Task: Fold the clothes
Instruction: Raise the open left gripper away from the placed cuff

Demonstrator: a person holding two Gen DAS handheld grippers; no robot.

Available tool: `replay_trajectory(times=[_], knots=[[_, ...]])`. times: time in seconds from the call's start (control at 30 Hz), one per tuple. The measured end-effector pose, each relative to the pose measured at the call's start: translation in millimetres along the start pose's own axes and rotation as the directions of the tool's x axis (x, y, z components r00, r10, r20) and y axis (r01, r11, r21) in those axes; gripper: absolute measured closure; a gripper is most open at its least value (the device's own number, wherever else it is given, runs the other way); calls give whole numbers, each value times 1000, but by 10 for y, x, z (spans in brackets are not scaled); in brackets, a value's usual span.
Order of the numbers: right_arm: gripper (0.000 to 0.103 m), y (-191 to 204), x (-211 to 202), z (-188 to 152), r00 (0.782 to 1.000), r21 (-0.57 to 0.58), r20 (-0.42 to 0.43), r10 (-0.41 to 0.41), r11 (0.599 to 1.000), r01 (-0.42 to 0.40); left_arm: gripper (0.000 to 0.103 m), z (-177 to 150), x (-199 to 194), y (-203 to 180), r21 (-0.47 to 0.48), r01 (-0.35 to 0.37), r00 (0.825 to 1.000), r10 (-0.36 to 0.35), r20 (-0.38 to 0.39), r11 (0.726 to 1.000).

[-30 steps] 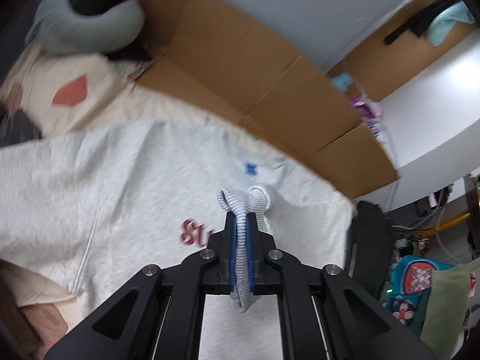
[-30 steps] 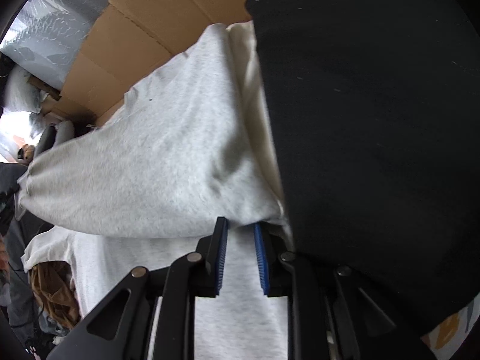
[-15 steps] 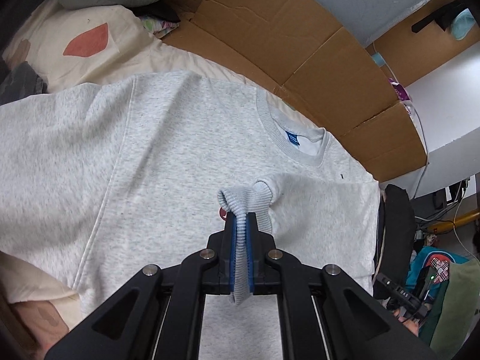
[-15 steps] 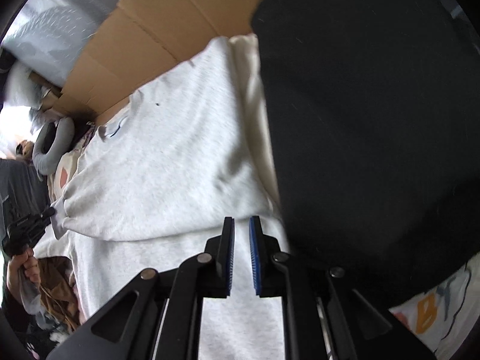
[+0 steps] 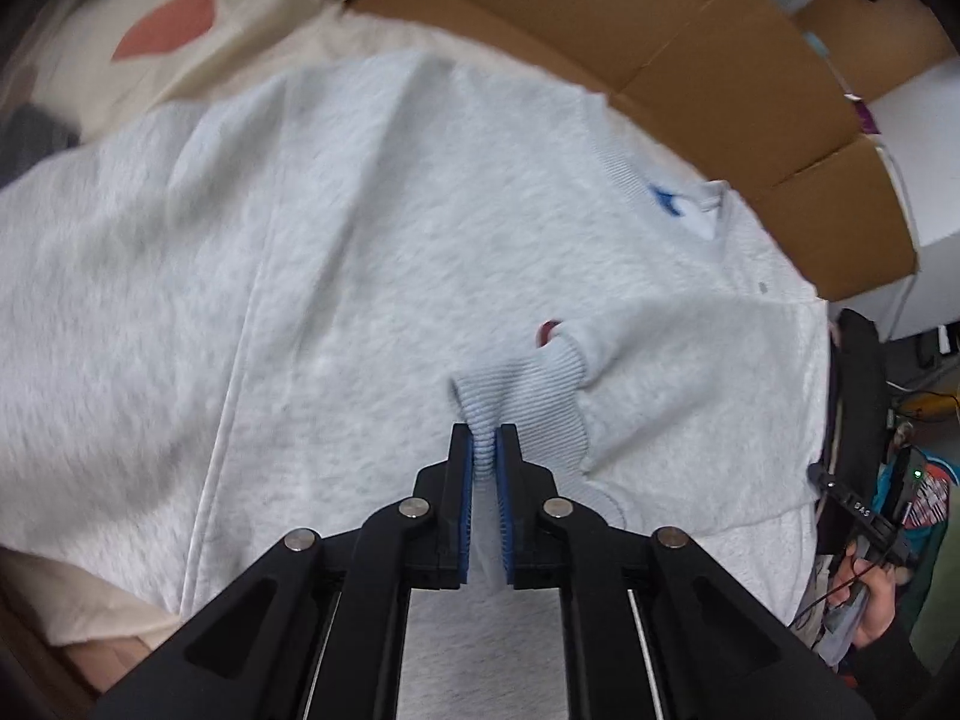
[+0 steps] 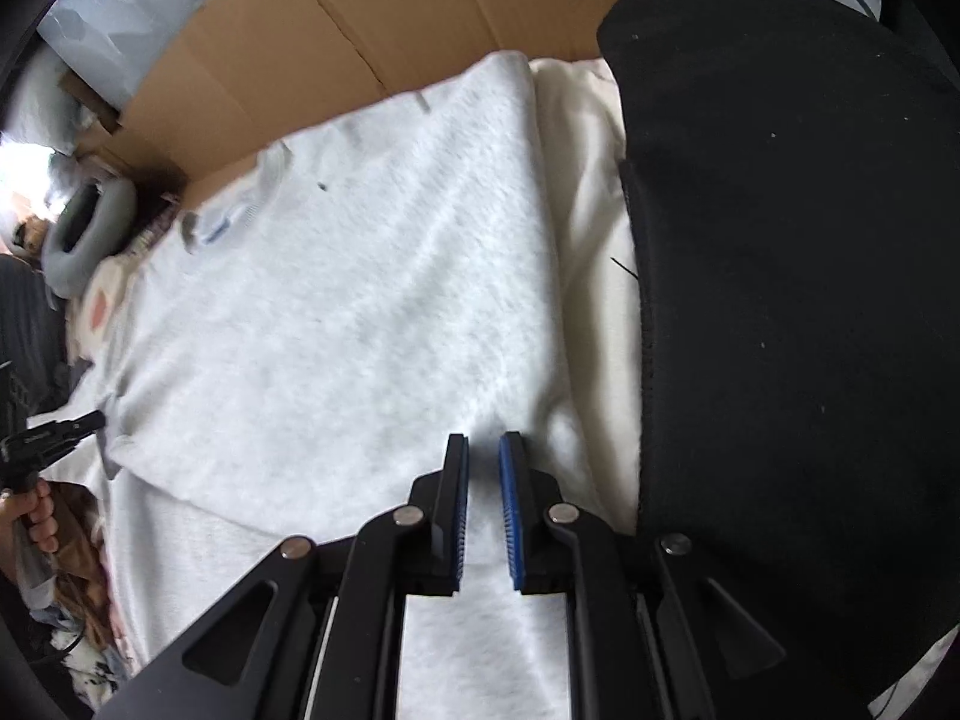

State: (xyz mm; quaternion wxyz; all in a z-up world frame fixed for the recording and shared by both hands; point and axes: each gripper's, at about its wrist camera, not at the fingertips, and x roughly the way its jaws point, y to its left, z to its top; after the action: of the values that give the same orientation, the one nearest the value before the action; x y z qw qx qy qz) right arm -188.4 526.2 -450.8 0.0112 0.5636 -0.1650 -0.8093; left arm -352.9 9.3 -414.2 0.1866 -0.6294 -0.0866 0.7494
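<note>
Grey ribbed cuff (image 5: 521, 384) fabric is sitting pinched between the blue pads of our left gripper (image 5: 483, 438), which is clamping it above the chest of the sweatshirt (image 5: 336, 252). We are keeping the sweatshirt spread flat on the cream bedding (image 5: 198, 60) (cardboard (image 5: 690, 48) behind it). Our right gripper (image 6: 483, 450) is hovering nearly closed over the sweatshirt's side, gripping nothing, beside a black cloth (image 6: 792, 276).

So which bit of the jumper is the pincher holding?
Find the big grey sweatshirt spread flat below the brown cardboard. Near its middle, the left gripper pinches the sleeve cuff. It is the only ribbed, bunched-up bit; everything around it is smooth fleece.
</note>
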Motion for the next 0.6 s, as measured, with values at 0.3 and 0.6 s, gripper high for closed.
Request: replay_trajectory(times=[0.3,0.6], knots=[[94,18,-123,-6,1000,5,24,3,1000,-3,95,-216,145,174,-95,51,997,-56,-46,994],[94,-5,-127,-90,1000,-10,-3,-4,1000,4,93,-233,48,204,-158,131,991,-132,1,979]])
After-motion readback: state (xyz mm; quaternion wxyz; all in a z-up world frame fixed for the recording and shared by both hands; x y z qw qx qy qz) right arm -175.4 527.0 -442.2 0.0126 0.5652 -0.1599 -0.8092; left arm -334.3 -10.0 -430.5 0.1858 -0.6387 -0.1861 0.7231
